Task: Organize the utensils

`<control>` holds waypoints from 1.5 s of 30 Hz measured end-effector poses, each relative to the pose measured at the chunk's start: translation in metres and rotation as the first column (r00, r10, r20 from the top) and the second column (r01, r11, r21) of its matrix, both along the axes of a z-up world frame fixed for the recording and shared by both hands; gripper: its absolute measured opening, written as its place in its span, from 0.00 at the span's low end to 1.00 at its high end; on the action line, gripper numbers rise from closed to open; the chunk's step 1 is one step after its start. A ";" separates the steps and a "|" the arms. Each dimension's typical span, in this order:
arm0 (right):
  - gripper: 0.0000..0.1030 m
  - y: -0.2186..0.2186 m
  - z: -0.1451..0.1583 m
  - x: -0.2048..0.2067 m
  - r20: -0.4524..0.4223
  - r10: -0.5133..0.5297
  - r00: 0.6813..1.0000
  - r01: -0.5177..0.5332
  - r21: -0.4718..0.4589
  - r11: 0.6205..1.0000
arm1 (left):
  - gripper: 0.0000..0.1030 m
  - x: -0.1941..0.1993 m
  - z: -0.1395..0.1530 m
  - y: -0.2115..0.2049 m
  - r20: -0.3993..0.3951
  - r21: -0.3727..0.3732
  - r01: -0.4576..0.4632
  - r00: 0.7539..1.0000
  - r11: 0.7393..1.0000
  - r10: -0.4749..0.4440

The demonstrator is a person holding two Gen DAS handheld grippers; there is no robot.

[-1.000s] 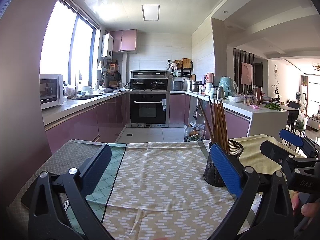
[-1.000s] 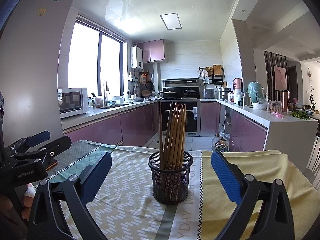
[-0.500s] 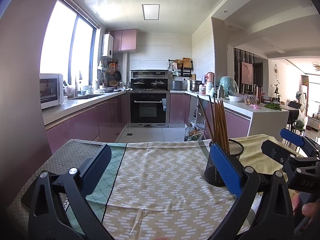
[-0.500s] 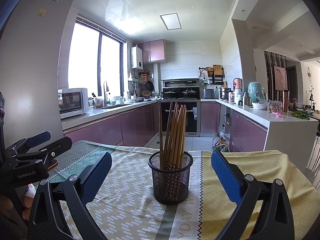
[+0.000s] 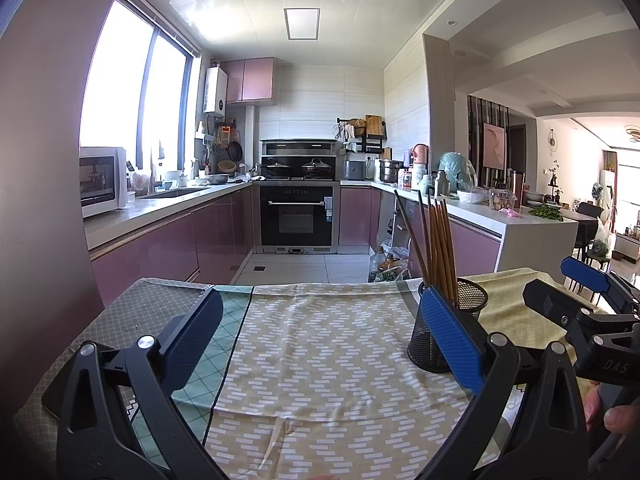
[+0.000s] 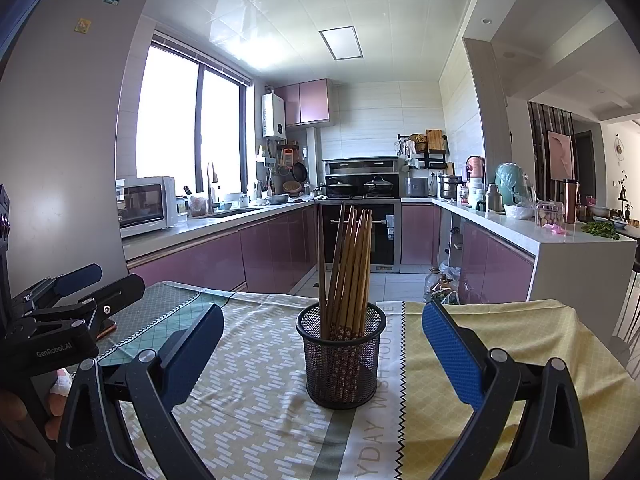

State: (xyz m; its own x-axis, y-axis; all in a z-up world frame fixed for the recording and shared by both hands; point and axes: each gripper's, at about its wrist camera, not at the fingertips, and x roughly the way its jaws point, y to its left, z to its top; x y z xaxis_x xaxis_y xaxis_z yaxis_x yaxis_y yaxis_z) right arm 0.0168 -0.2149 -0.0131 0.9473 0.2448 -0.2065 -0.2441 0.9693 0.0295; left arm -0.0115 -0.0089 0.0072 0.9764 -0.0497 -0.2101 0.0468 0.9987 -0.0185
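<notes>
Left claw [image 5: 320, 344]: jaws spread wide with nothing between them, held low over the patterned cloth; it also shows at the left edge of the right wrist view [image 6: 80, 296].
Right claw [image 6: 324, 348]: jaws spread wide and gripping nothing; the holder stands between and beyond its two blue pads, apart from both. It also shows at the right edge of the left wrist view [image 5: 576, 296].
Mesh holder [image 6: 340, 360]: black wire cup, upright on the counter, on the seam where the brick-pattern cloth meets a grey band with printed letters; in the left wrist view [image 5: 468, 300] it stands partly behind the left claw's right pad.
Chopsticks [image 6: 348, 272]: a bundle of brown wooden sticks standing in the mesh holder, fanned slightly, one darker stick leaning left.
Counter [image 6: 500, 320]: covered by tablecloths, green diamond at left, beige brick in the middle, yellow diamond at right.
Hands: fingertips of the right hand [image 5: 620, 420] show at the lower right of the left wrist view.
Background: kitchen with pink cabinets, an oven [image 5: 296, 216], and a microwave [image 6: 146, 204].
</notes>
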 end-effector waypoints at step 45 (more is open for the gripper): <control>0.93 0.004 0.002 -0.001 0.006 -0.002 1.000 0.002 0.012 1.000 | 0.95 0.001 0.002 0.001 0.002 0.001 -0.006 1.000 1.000 0.006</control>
